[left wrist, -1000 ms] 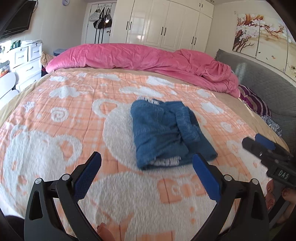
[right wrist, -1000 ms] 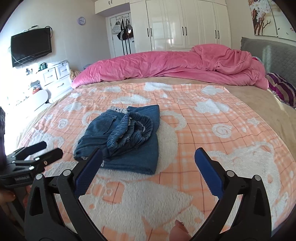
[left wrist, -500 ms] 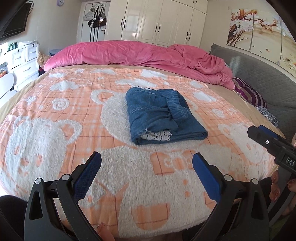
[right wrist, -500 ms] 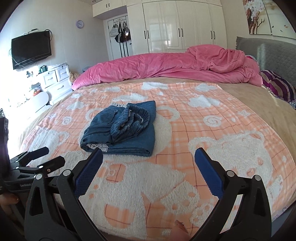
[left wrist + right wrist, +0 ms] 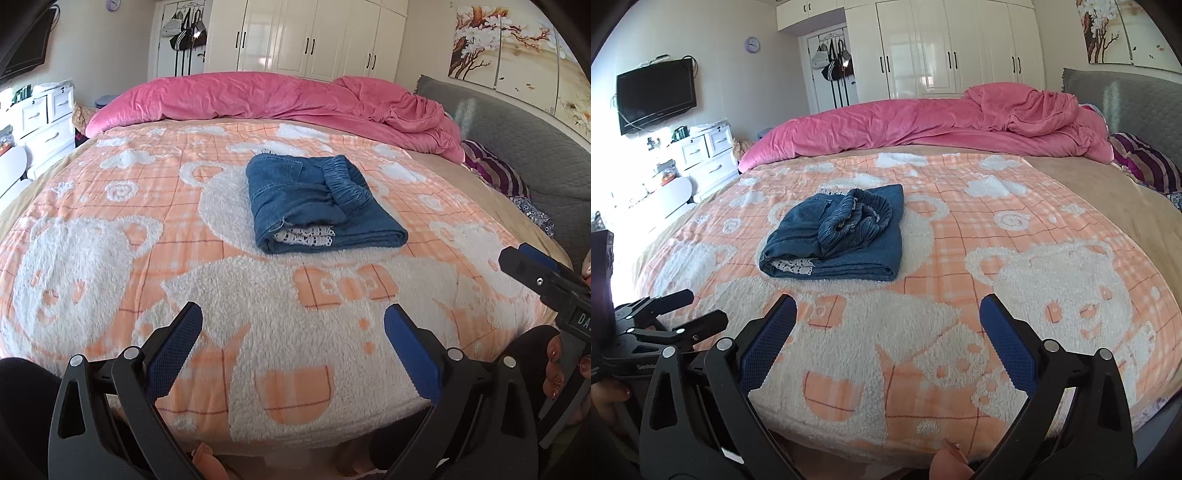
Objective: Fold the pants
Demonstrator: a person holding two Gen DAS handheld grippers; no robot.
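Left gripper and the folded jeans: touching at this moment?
Apart. In the left wrist view the left gripper is open, with bare blanket between its fingertips and the jeans.

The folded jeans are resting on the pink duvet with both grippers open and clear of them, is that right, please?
Not quite: the folded jeans rest on the orange bear-print blanket, as the left wrist view shows. The pink duvet lies behind. Both grippers are open and clear.

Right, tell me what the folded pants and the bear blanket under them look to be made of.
Folded pants: blue denim, matte, going by the visible stitching and ribbed elastic waistband; a white patterned lining, possibly cotton, shows at the fold. Bear blanket: fluffy fleece or sherpa-like pile, judging by its nubby white texture; fibre uncertain.
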